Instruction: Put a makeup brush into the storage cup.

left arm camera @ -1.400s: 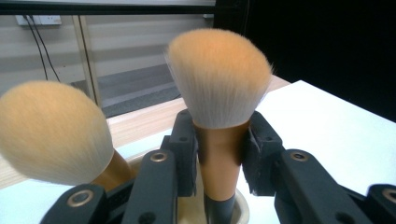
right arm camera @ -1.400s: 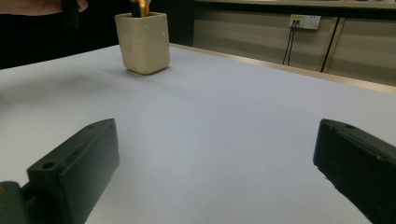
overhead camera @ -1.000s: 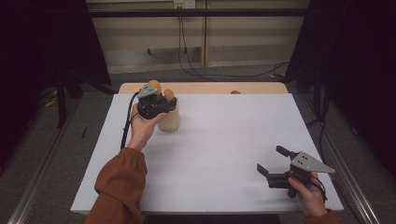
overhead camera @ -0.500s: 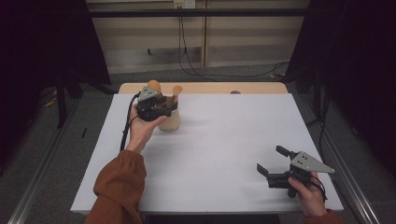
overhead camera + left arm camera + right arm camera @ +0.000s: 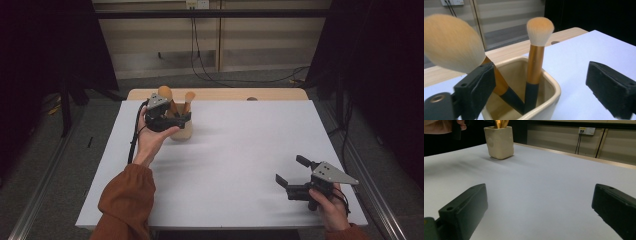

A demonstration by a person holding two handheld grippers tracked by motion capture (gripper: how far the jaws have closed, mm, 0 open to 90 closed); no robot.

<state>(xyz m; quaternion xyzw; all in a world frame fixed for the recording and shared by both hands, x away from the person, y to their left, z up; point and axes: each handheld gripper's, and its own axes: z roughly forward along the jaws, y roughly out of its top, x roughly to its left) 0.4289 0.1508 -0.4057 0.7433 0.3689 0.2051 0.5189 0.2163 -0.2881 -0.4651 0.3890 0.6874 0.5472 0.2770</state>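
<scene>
While left gripper [image 5: 541, 92] just opened, 2 fluffy brushes [image 5: 539, 50], squarish glazed cup [image 5: 549, 97], right gripper [image 5: 539, 212] apart.

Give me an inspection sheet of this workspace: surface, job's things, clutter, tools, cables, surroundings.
Surface: white table top, with a wooden strip along its far edge.
Job's things: cream cup near the far left, upright, holding a large brush leaning and a small brush nearly upright.
Clutter: nothing seen.
Tools: left tool at the cup, jaws just been opening, now wide either side of the brushes and clear of them; right tool near the front right, jaws open and empty.
Cables: black cable trailing from the left tool; wires on the floor behind.
Surroundings: dark curtains on both sides, pale wall panels behind.
</scene>
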